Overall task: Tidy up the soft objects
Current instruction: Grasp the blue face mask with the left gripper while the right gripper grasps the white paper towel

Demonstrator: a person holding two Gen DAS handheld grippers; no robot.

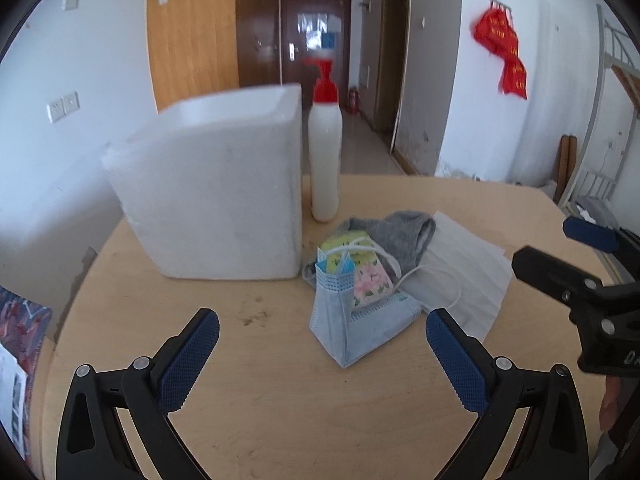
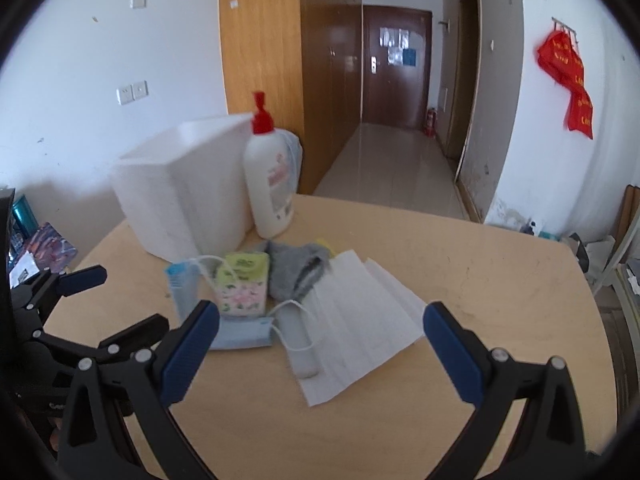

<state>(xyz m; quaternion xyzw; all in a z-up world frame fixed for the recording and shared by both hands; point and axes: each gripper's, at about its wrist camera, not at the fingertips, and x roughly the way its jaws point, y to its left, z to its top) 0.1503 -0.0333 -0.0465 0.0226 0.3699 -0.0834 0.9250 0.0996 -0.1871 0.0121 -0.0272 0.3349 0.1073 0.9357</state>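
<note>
Left wrist view: nothing sorted yet. Blue face mask point(image 1: 352, 324), tissue pack point(image 1: 370, 280), grey sock point(image 1: 400, 236) and white masks point(image 1: 460, 280) lay heaped just ahead of both jaws, beside the foam box point(image 1: 212, 192). Left gripper point(image 1: 322, 338) and right gripper point(image 2: 320, 332) were wide, empty.

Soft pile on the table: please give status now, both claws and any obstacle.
Left claw open, empty. Right claw open, empty. Masks, grey sock, tissue pack heaped, untouched. White foam box and pump bottle close behind.
</note>
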